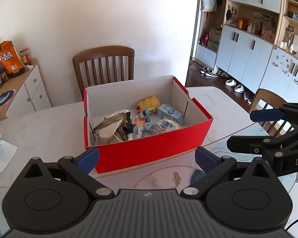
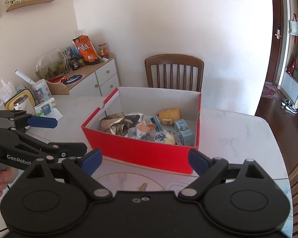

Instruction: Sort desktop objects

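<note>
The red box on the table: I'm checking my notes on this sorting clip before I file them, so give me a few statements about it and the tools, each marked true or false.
1. The red box has no lid on and holds several items. True.
2. The left tool is shut on a snack packet. False: its jaws stand wide open and hold nothing.
3. A yellow toy lies inside the box near its far wall. True.
4. The right tool reaches down inside the box. False: it is open, on the near side of the box.
5. The light blue carton stands on the table beside the box. False: it is inside the box.
</note>
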Available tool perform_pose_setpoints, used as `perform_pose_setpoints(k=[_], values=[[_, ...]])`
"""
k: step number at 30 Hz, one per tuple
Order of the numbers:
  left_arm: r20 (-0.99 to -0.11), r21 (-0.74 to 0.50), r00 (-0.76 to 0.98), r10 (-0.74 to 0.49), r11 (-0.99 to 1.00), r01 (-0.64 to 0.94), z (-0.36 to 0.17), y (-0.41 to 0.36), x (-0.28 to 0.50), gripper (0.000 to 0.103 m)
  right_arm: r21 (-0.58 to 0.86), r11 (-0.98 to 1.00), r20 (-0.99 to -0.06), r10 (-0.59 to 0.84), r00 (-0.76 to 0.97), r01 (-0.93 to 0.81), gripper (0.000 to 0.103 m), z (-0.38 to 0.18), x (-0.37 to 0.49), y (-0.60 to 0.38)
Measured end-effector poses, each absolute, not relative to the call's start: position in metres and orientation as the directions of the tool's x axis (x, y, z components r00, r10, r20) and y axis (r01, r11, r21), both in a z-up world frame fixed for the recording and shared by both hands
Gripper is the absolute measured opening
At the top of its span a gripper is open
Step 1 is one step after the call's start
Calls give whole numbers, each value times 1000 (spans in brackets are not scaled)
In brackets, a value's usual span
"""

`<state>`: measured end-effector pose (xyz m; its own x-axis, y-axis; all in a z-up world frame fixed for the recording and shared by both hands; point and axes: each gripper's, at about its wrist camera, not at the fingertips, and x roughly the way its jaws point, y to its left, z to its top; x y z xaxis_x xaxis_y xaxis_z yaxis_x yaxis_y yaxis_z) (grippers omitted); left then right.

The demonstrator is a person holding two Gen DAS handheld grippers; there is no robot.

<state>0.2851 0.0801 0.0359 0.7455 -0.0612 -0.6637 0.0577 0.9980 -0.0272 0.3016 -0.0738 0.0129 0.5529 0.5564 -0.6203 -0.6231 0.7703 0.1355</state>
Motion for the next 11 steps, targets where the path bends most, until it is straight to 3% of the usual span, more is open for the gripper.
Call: perform_pose_setpoints(k=[11], values=[[-660, -21, 750, -52, 999, 50, 37, 79, 285, 103, 145, 775, -629, 552, 547, -615, 93, 7, 299, -75]])
